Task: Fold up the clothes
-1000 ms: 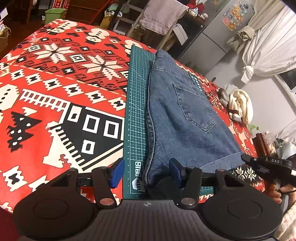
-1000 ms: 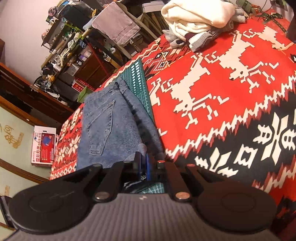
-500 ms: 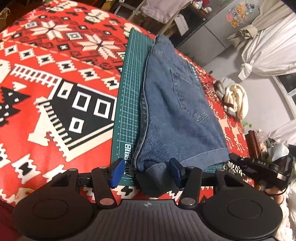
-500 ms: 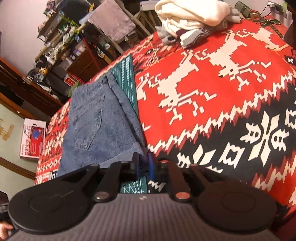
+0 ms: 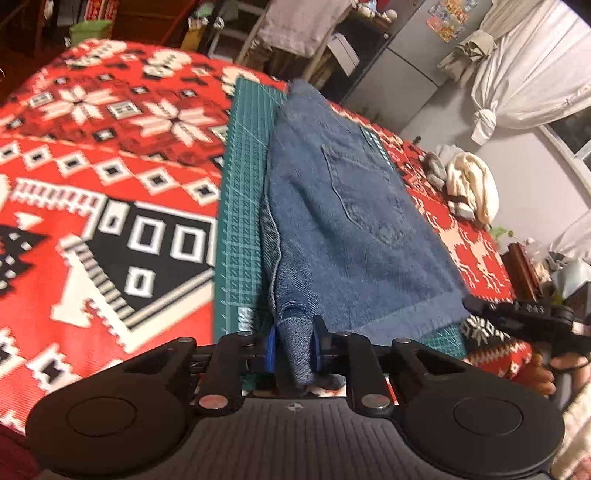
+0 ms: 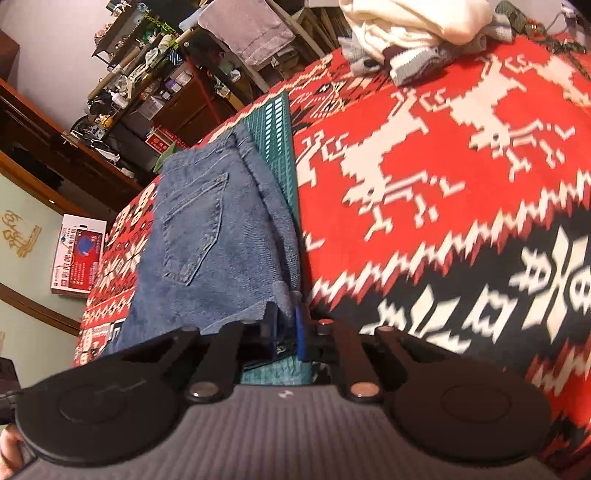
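Observation:
Blue denim shorts (image 5: 347,229) lie back pocket up on a green cutting mat (image 5: 242,206), stretching away from me. My left gripper (image 5: 294,349) is shut on the near left corner of the shorts, a bunch of denim pinched between its blue pads. In the right wrist view the same shorts (image 6: 210,236) lie to the left, and my right gripper (image 6: 286,328) is shut on their near right hem corner. The right gripper's body and a hand show at the right edge of the left wrist view (image 5: 524,317).
A red, white and black patterned blanket (image 6: 443,192) covers the surface around the mat. A pile of cream and grey clothes (image 6: 410,29) lies at its far end. Shelves, a chair with a towel (image 6: 255,29) and a boxed item (image 6: 75,254) stand beyond the edge.
My left gripper has gone from open around the shorts' corner to shut on it. The right gripper kept its hold on the hem. Both views shifted slightly.

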`<state>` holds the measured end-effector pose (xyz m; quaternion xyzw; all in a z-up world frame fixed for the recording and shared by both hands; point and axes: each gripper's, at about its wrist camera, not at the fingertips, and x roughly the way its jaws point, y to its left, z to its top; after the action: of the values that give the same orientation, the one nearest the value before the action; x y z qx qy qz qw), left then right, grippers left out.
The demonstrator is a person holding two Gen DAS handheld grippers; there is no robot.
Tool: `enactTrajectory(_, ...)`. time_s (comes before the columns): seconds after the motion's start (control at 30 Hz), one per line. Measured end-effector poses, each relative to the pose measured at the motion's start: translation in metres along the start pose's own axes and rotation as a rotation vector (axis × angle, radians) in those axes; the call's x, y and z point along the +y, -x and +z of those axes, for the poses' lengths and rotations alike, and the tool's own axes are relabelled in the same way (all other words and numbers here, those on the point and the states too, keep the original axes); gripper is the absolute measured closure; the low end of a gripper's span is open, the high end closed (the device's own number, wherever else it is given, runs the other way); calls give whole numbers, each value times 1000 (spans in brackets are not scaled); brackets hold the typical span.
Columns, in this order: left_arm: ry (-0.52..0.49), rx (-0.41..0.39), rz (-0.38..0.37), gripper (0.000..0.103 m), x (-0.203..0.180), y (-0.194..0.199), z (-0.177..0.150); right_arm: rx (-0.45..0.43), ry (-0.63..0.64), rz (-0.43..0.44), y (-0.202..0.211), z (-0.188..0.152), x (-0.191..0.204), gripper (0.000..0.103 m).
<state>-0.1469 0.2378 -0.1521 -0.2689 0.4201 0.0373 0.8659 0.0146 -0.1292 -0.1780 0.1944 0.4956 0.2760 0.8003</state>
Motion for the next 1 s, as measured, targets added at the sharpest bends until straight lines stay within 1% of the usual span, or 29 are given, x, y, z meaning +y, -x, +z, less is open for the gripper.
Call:
enactTrajectory(0.13,34,-35,37,86,21,6,8,36,-39,37,2,-21,5,94)
enactTrajectory(0.23,37,-50,72,86,36,5,16,65,-52,63,-1,-41,12,94)
enactTrajectory(0.3,51,-39,65,86,44,3,20,50,-25,56,0,-48,18,93)
enactTrajectory(0.37,59,-37,52,85,45,5,22,39,-5,64,3,-48,22,91)
enactTrajectory(0.4,51,-39,54,82,43,6,21,33,1,69,5,-48,23,88)
enactTrajectory(0.47,45,-51,61,79,41,11,20,13,25,67,11,-45,26,87)
enactTrajectory(0.57,84,-60,35,78,45,20,19,-6,21,91,18,-38,27,86)
enactTrajectory(0.63,119,-64,5,78,49,24,17,15,11,98,14,-34,27,81)
enactTrajectory(0.73,113,-61,9,79,49,26,15,55,6,102,3,-32,27,81)
enactTrajectory(0.8,103,-60,9,85,48,27,14,69,14,87,-2,-34,28,81)
enactTrajectory(0.83,88,-60,18,87,46,27,14,77,22,76,-3,-35,30,87)
enactTrajectory(0.87,72,-61,28,88,44,27,14,75,40,56,-4,-35,31,95)
enactTrajectory(0.9,55,-62,38,89,42,27,13,72,58,37,-3,-35,33,99)
enactTrajectory(0.93,39,-63,47,89,39,27,13,62,64,33,-1,-36,34,100)
enactTrajectory(1.0,51,-60,41,90,43,29,13,36,54,44,8,-34,35,100)
